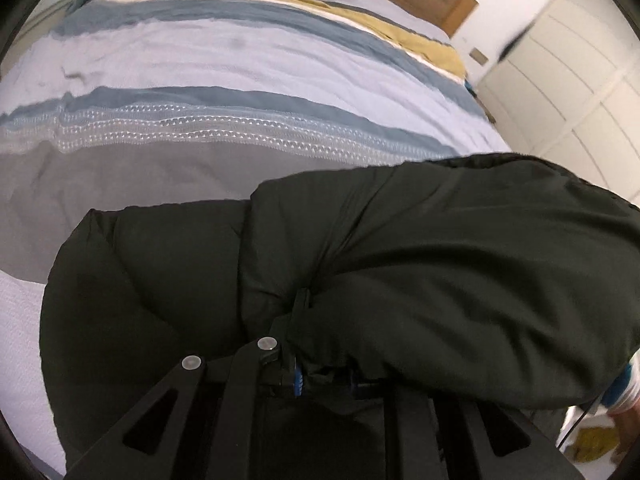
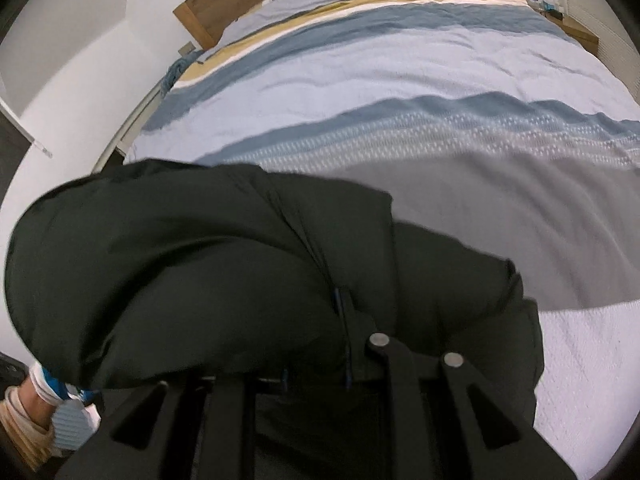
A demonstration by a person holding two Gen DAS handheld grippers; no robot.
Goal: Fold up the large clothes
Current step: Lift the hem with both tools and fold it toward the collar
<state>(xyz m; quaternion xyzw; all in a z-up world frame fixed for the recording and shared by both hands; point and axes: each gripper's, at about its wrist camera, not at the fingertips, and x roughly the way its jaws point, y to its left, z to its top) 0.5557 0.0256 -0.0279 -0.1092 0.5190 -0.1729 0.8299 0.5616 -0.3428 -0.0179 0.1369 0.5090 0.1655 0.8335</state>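
In the left wrist view, the left tongs (image 1: 306, 320) sit at the lower centre of the frame, closed on a pinch of the black padded jacket (image 1: 400, 264). The fabric bunches into a crease exactly where the fingers meet, and it swells out on both sides, filling the lower half of the frame. A blue pad shows just below the crease, half buried in cloth.

In the right wrist view, the right tongs (image 2: 344, 312) are likewise at the lower centre, clamped on the same jacket (image 2: 180, 264); a narrow blue edge of one finger runs up into a fold (the rest of the fingers is hidden by the fabric). Most of the jacket's bulk lies toward the left of this frame, with a smaller lobe at the right.

Behind the jacket in both views lies the bed (image 1: 240, 60), covered with a striped bedspread (image 2: 400, 60) in pale lilac, slate blue, mustard and grey bands. The jacket hangs over the grey band in the near part of the bed; whether it touches the cover cannot be told. A wooden headboard (image 2: 224, 4) crosses the top of the frame, and white wardrobe doors (image 1: 560, 80) fill the upper right of the left wrist view. The pictures are slightly blurred.
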